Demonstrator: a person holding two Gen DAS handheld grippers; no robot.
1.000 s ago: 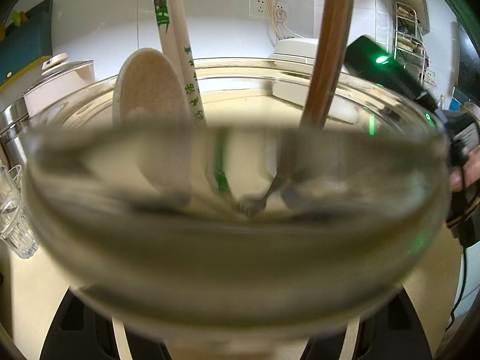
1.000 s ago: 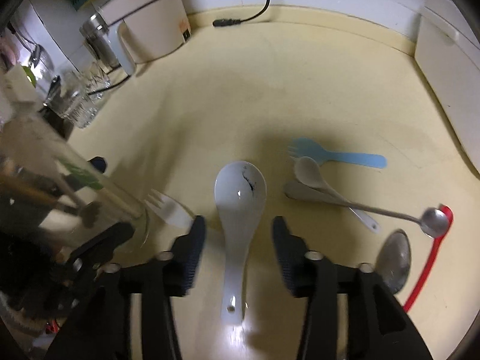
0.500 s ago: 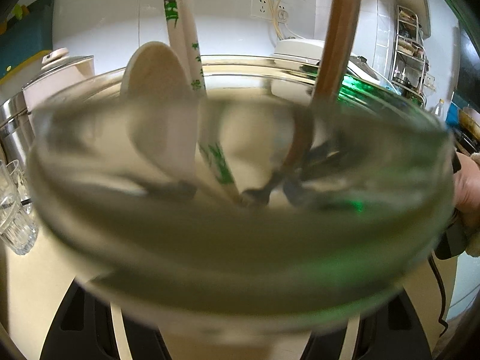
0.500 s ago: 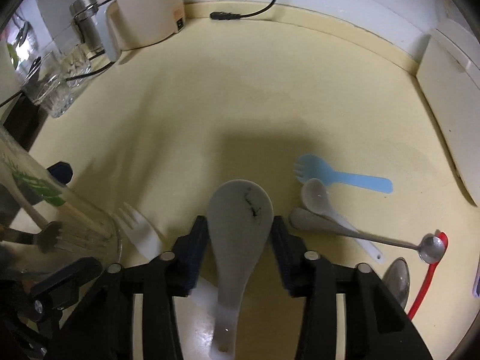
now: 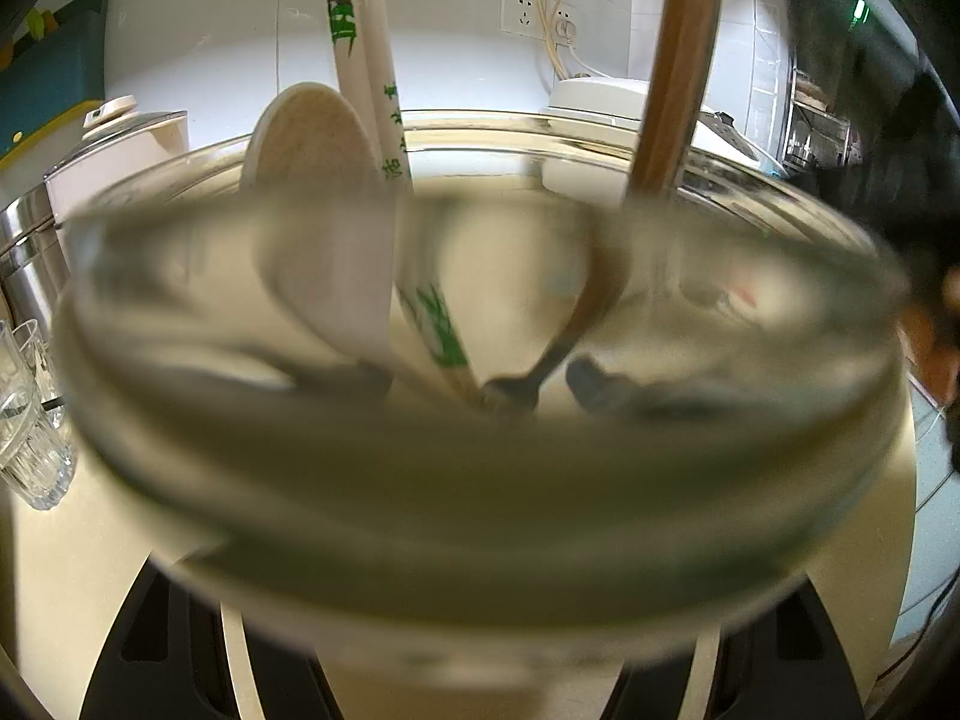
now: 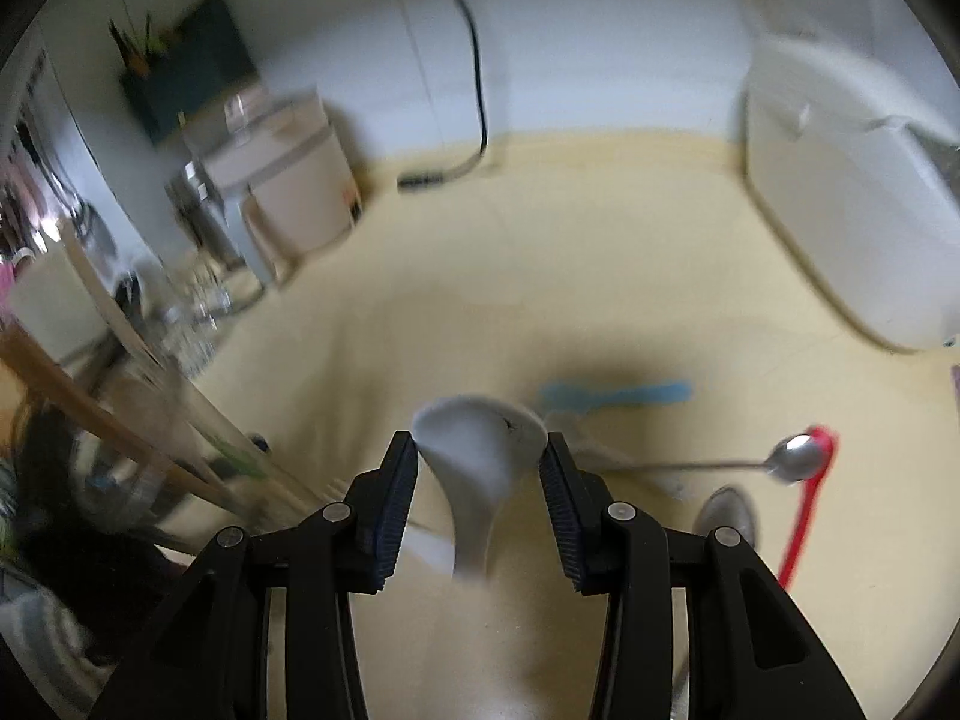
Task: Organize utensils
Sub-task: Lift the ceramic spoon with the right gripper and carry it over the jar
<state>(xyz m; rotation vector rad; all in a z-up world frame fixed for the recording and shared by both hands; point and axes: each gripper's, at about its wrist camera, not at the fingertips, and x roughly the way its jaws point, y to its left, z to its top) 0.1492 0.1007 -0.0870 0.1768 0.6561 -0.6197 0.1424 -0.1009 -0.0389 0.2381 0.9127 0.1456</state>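
My left gripper (image 5: pixel 480 636) is shut on a clear glass jar (image 5: pixel 480 480) that fills the left wrist view; only the finger bases show below it. In the jar stand a pale spoon (image 5: pixel 312 210), white chopsticks with green print (image 5: pixel 366 60), a brown wooden handle (image 5: pixel 678 60) and a metal fork (image 5: pixel 516 384). My right gripper (image 6: pixel 480 468) is shut on the bowl of a white ceramic spoon (image 6: pixel 474 444), held above the counter with its handle pointing back towards me. The jar (image 6: pixel 180 438) stands blurred to its left.
On the yellow counter (image 6: pixel 540 276) lie a blue plastic fork (image 6: pixel 618 393), a long metal spoon (image 6: pixel 792 459), a red utensil (image 6: pixel 807 516) and another metal spoon (image 6: pixel 726 516). A cream cooker (image 6: pixel 288 180) and drinking glasses (image 6: pixel 204 300) stand at left, a white appliance (image 6: pixel 852 228) at right.
My right gripper closed on the white ceramic spoon and lifted it off the counter, tilting upward. The left gripper and jar stayed put.
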